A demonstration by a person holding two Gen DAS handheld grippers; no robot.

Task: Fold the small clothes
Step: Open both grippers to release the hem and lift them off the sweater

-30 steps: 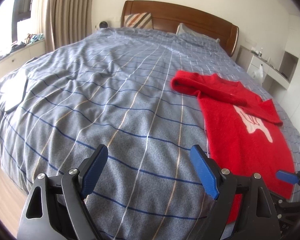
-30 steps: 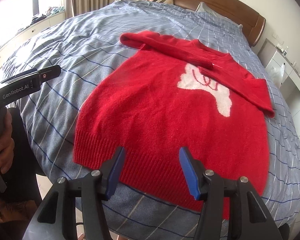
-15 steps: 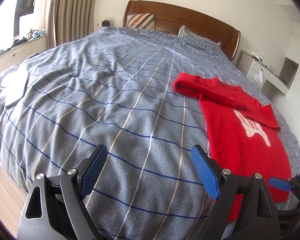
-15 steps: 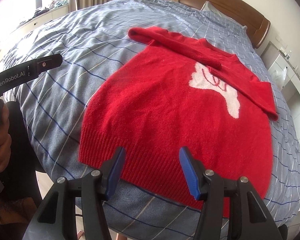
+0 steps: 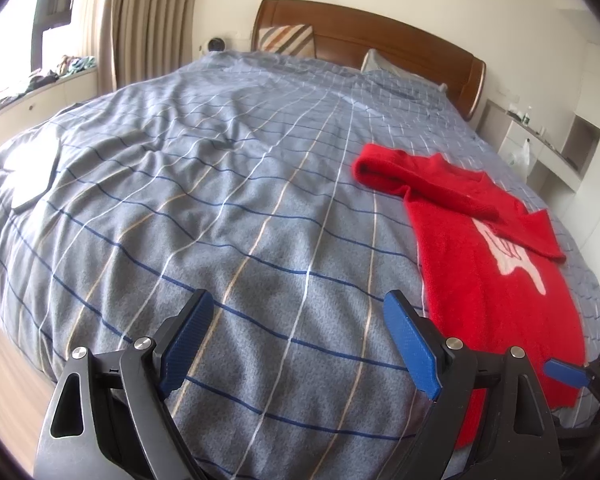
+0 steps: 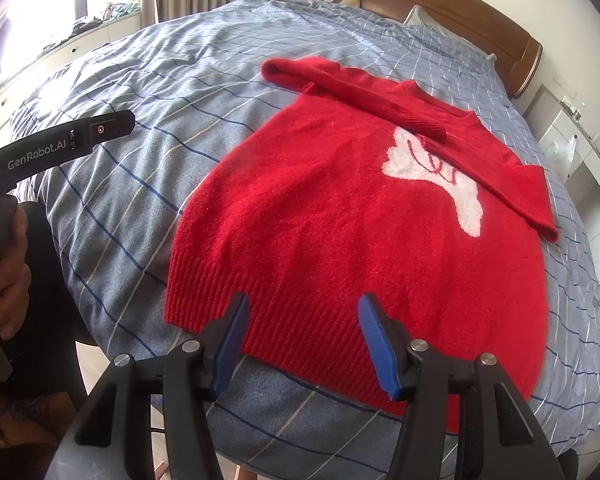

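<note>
Your right gripper (image 6: 302, 334) has edged nearer the red sweater (image 6: 340, 232) (sleeves folded across its white motif), jaws half-spread, empty; your left gripper (image 5: 296, 336) gapes wide, holding nothing.

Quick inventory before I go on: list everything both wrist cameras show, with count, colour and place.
sweater: 1, red with a white motif, flat on the right side of the bed, both sleeves folded across the chest
bedspread: 1, grey-blue with white, tan and navy lines, covering the bed
headboard: 1, brown wood, far end of the bed
cushion: 1, striped, against the headboard
pillow: 1, grey-blue, below the headboard
curtain: 1, beige, far left by the window
left gripper: 1, black with blue pads, open over bare bedspread, left of the sweater
right gripper: 1, black with blue pads, open, nothing between the pads, at the sweater's ribbed hem
hand: 1, holding the left gripper's handle
</note>
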